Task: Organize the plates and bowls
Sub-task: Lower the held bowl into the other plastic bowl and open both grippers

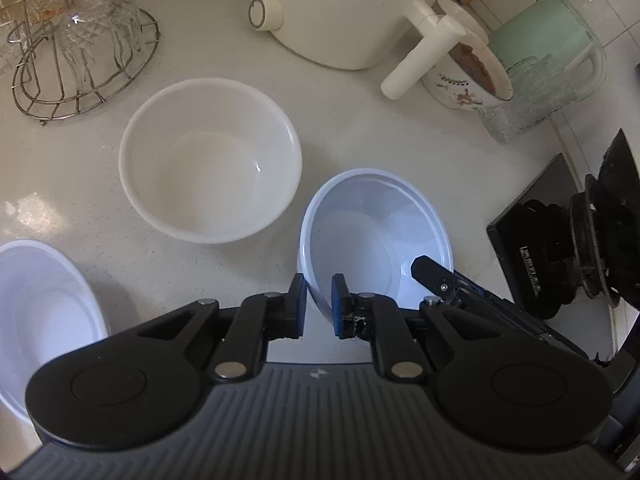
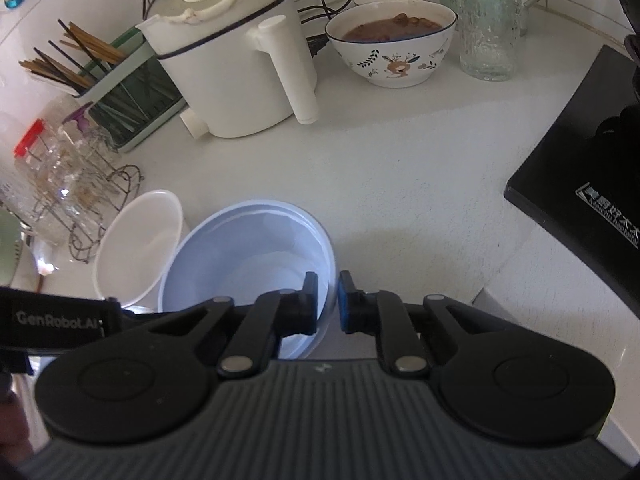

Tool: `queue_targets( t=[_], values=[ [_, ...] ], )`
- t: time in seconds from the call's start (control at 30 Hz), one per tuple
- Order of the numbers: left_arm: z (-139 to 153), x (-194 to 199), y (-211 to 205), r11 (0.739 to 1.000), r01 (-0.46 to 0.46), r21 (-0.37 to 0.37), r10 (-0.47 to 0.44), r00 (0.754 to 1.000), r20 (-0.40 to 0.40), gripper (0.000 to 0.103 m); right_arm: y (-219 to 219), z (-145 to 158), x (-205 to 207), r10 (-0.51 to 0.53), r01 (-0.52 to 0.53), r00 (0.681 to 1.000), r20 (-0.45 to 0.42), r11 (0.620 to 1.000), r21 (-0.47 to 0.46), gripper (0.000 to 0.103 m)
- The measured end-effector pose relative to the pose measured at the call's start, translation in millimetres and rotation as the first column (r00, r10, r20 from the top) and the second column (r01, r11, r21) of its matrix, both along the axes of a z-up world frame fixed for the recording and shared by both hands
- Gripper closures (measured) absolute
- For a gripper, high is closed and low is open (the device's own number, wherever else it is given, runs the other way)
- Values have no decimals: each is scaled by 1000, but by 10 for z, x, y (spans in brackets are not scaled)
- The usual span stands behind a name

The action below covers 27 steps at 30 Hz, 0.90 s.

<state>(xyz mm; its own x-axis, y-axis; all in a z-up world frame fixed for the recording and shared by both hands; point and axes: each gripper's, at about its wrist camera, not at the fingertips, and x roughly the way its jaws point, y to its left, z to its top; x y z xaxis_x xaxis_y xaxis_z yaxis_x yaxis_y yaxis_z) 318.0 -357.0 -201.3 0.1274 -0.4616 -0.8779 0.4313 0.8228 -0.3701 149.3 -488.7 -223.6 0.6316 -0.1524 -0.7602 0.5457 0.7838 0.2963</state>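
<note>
A pale blue bowl [image 1: 376,232] sits tilted on the white counter. My left gripper [image 1: 319,290] is shut on its near left rim, one pad outside the wall and one inside. In the right wrist view the same blue bowl [image 2: 248,256] has my right gripper [image 2: 328,294] shut on its right rim. One of the right gripper's fingers [image 1: 434,276] shows inside the bowl in the left wrist view. A larger white bowl [image 1: 210,160] stands upright just behind and left, seen edge-on as the white bowl [image 2: 136,244] beside the blue one. Another pale bowl [image 1: 40,312] lies at the left edge.
A white electric pot [image 1: 340,12] with a long handle stands behind the bowls. A wire rack of glasses [image 1: 80,40] is at the back left. A patterned bowl of food [image 2: 392,48], a glass jug [image 2: 488,20] and a chopstick holder [image 2: 120,88] crowd the back. A black stove [image 2: 580,168] lies right.
</note>
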Motion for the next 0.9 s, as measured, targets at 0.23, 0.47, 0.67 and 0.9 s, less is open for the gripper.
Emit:
queue_targets(
  t=[0.23,0.47,0.67,0.9],
  values=[
    [278,-72,211,999,21,-24,-21,1000,5,88,108,196,-91,17,-17,1000,24,1000,11,90],
    [556,-166,456,998,11,-56,-11,1000,4,88,251,421,-169,64,-64,997,42,998,5,90],
    [795,-200,697,996,-25,-80,27,999,19,88,366,617,-206,92,-93,993,68,995,20,90],
    [978,-218,990,993,-76,-95,80,996,30,87,518,815,-182,142,-147,985,100,988,46,90]
  ],
)
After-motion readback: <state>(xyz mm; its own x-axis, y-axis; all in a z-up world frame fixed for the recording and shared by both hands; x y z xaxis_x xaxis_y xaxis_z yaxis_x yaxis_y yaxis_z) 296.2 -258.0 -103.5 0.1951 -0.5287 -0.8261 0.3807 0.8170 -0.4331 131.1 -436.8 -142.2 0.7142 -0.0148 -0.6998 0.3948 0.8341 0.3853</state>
